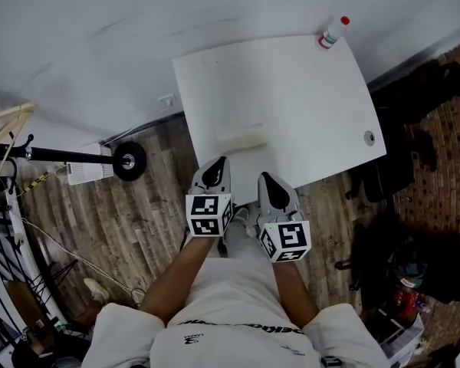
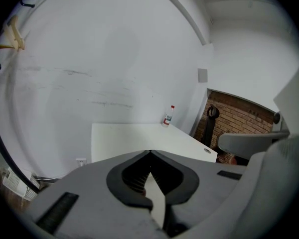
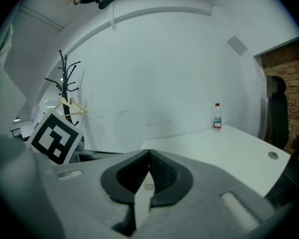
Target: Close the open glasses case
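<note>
My left gripper, jaws together on nothing, my right gripper, likewise closed and empty, side by side at the near edge of the table, case on the table just beyond their tips, untouched, bottle upright at the far corner.

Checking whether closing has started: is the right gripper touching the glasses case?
Apart: head view shows bare table between the right gripper and the glasses case.
</note>
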